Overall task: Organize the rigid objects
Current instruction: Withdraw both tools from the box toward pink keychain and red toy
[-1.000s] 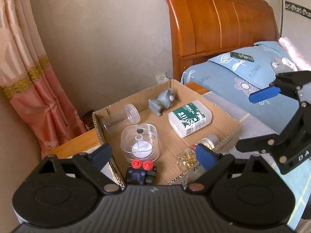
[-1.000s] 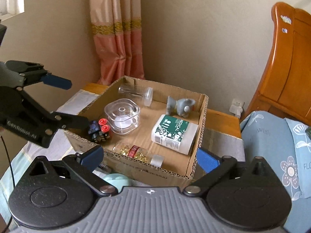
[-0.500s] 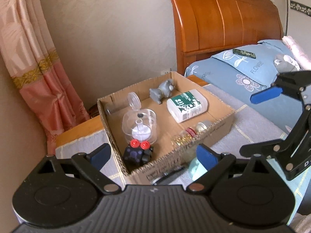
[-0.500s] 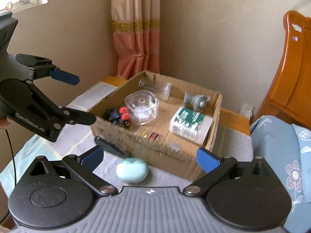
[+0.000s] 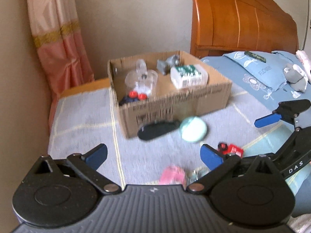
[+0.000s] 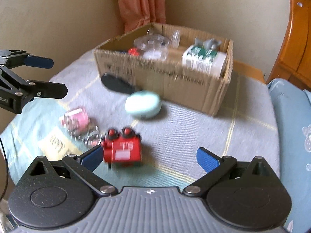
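A cardboard box [image 5: 175, 101] [image 6: 175, 79] stands on the grey cloth and holds a clear round container [image 5: 141, 79], a white and green bottle [image 6: 204, 60], a grey figure [image 5: 167, 63] and a dark toy with red knobs [image 5: 134, 96]. On the cloth in front lie a black flat object [image 5: 157, 129] [image 6: 118, 85], a mint oval case [image 5: 193, 131] [image 6: 142, 103], a red toy block [image 6: 121, 148] [image 5: 231, 149] and a pink item [image 6: 75, 118] [image 5: 172, 174]. My left gripper [image 5: 153, 157] is open and empty. My right gripper [image 6: 149, 158] is open, its left finger beside the red block.
A wooden headboard [image 5: 243, 23] and a bed with blue pillows [image 5: 262, 71] lie to the right. A pink curtain [image 5: 58, 38] hangs in the corner at the wall. A small shiny item [image 6: 93, 137] lies beside the pink one.
Both grippers have pulled back from the box and dropped lower. The red block, pink item and more of the cloth have come into view. Both stay open.
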Demonstrator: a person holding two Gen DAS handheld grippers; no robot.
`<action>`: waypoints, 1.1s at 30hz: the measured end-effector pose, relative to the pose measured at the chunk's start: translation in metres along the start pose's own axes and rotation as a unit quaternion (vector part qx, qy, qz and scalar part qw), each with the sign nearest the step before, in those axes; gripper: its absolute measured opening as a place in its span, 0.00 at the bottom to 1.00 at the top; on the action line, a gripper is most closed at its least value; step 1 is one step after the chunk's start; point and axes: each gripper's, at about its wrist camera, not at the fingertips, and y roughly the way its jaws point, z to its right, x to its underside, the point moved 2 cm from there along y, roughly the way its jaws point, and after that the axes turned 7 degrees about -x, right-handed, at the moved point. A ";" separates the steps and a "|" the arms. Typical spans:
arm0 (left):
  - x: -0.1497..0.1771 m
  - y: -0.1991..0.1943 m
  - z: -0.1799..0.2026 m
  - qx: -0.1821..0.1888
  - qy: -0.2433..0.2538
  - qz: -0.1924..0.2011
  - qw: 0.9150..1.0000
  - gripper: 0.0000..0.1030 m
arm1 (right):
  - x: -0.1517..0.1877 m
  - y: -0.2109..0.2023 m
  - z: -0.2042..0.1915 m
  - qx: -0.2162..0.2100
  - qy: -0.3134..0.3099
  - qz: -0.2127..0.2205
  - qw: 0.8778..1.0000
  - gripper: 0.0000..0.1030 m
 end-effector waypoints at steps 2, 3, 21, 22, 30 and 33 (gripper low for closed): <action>0.011 0.003 0.004 -0.001 0.002 -0.004 1.000 0.98 | 0.008 0.005 -0.002 -0.001 -0.007 -0.008 1.000 1.00; 0.016 0.004 0.006 0.001 0.004 -0.008 1.000 0.98 | 0.011 0.006 -0.003 -0.001 -0.010 -0.009 1.000 1.00; 0.042 0.023 0.014 -0.005 -0.012 -0.016 1.000 0.89 | 0.020 0.028 -0.009 0.001 -0.036 -0.011 0.999 1.00; 0.043 0.023 0.014 -0.008 -0.016 -0.018 1.000 0.89 | 0.020 0.029 -0.009 0.000 -0.038 -0.009 0.999 1.00; 0.052 0.023 0.000 -0.031 -0.018 -0.031 0.999 0.89 | 0.020 0.032 -0.008 -0.002 -0.040 -0.004 0.999 1.00; 0.054 0.022 -0.007 -0.031 -0.034 -0.033 0.998 0.89 | 0.020 0.032 -0.008 -0.002 -0.040 -0.003 0.999 1.00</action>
